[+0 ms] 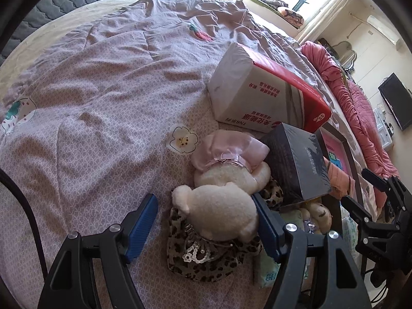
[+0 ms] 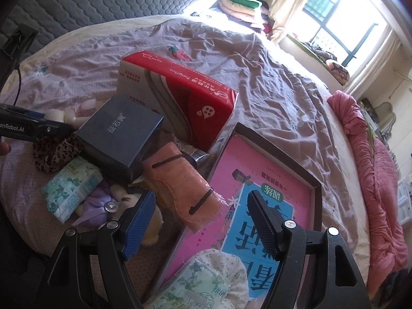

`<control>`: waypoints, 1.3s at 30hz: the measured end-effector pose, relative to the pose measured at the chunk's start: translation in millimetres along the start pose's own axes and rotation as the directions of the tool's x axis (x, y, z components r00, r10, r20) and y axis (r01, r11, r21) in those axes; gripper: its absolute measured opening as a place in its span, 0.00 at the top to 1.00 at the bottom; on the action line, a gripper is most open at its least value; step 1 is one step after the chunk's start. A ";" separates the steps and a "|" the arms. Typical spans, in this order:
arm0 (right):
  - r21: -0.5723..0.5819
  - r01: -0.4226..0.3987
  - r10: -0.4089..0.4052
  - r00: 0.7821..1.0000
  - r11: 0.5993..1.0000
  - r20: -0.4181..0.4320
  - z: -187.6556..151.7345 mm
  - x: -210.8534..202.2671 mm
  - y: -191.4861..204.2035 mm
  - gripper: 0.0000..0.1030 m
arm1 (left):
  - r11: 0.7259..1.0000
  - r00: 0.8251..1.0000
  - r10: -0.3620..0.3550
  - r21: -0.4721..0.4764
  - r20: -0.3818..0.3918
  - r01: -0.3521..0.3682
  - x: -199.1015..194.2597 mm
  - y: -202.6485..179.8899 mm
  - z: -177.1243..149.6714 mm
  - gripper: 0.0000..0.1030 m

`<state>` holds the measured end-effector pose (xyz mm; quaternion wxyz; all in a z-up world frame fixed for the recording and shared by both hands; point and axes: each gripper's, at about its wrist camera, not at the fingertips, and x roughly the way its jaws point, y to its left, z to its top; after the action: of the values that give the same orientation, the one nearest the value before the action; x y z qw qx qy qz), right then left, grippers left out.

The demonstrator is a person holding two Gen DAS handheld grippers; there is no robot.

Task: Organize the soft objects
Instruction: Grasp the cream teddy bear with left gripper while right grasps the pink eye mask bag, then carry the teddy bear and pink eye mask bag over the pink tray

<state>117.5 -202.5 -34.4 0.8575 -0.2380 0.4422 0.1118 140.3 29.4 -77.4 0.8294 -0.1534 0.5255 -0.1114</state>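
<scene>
Plush toy (image 1: pixel 219 213) in cream fleece sits right between the left gripper (image 1: pixel 206 229) fingers, which are spread wide, the blue ribbed pads either side of its round head. One pad looks to touch the head on the right, the other stands clear on the left. It wears a leopard-print skirt with a sequin flower, and lies on the bed's lilac quilt (image 1: pixel 103 103), which is thin, crinkled and printed with little flowers. A second cream plush in a shiny pink satin dress (image 1: pixel 229 154) lies just beyond it, touching.

Only the left wrist view shows those two properly; from the right wrist you just get a scrap of leopard fabric and some pale fuzz behind the left gripper's arm.

The right wrist view gives the rest of the pile: a dark blue box (image 2: pixel 121 136) with a matte lid leaning on a glossy red and white carton (image 2: pixel 180 97), a peach towel (image 2: pixel 185 190) rolled in clear crinkly wrap, a soft green-printed tissue pack (image 2: pixel 69 185), and a small purple plush (image 2: pixel 97 203) half buried. The right gripper (image 2: pixel 203 226) fingers are also spread, nothing between them, hovering over a dark-framed tray (image 2: pixel 316 180) holding a pink and blue book (image 2: pixel 257 170). Another floral tissue pack (image 2: pixel 206 280) sits at the tray's near end.
</scene>
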 end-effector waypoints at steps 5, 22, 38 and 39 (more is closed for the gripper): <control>-0.124 0.025 -0.030 0.999 0.992 -0.041 5.5 21.5 11.2 0.27 | 0.999 0.999 -0.049 -0.020 0.006 0.050 4.2 6.7 4.6 0.30; -0.013 -0.095 0.094 0.995 0.995 -0.035 6.5 30.0 0.5 0.60 | 0.987 0.987 -0.157 -0.032 0.037 0.158 4.4 12.9 8.4 0.55; 0.241 -0.244 0.228 0.969 0.939 0.095 -8.1 -13.4 -19.7 0.63 | 0.994 0.984 -0.113 0.019 0.136 0.111 -39.5 0.2 3.7 0.57; 0.245 -0.244 0.225 0.969 0.938 0.101 -8.1 -16.6 -20.2 0.63 | 0.994 0.984 -0.107 0.026 0.141 0.104 -43.4 -2.1 2.7 0.57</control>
<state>110.2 -223.7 -18.7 0.8768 -0.0669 0.4472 0.1638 124.4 42.8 -39.1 0.8591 -0.1808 0.4550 -0.1490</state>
